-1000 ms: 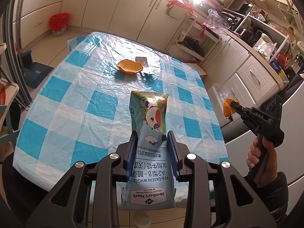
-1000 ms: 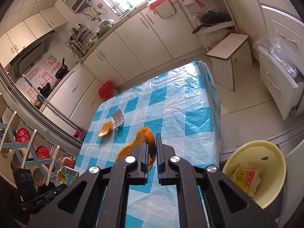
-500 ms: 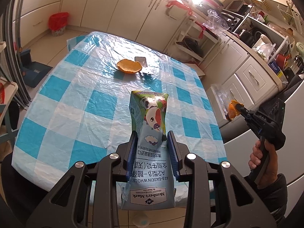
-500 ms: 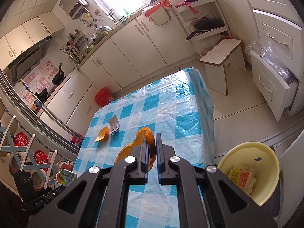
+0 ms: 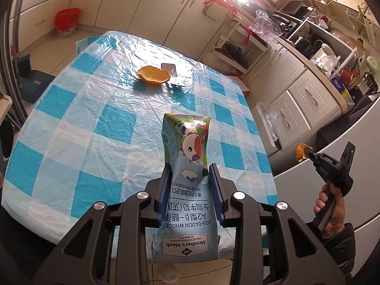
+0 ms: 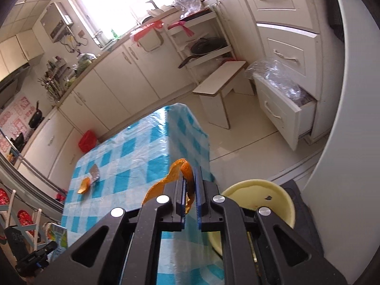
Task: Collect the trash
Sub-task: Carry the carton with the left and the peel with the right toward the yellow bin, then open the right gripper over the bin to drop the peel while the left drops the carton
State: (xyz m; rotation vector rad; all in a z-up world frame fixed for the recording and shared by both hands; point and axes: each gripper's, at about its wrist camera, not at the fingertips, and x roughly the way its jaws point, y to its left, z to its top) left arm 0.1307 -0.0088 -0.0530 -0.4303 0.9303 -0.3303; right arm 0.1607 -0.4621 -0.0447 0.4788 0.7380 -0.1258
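My left gripper is shut on a crushed milk carton and holds it above the near edge of the blue checked table. My right gripper is shut on a strip of orange peel; it also shows in the left wrist view, past the table's right edge. A yellow bin with trash in it sits on the floor just right of my right gripper. Another orange peel and a silver wrapper lie on the far part of the table.
A white stool stands beyond the table. An open drawer with a plastic bag juts out at the right. A curved white appliance stands close on the right. A red bin sits by the far cabinets.
My right gripper has carried the orange peel further right, off the table and toward the yellow bin. My left gripper has stayed nearly still with the carton.
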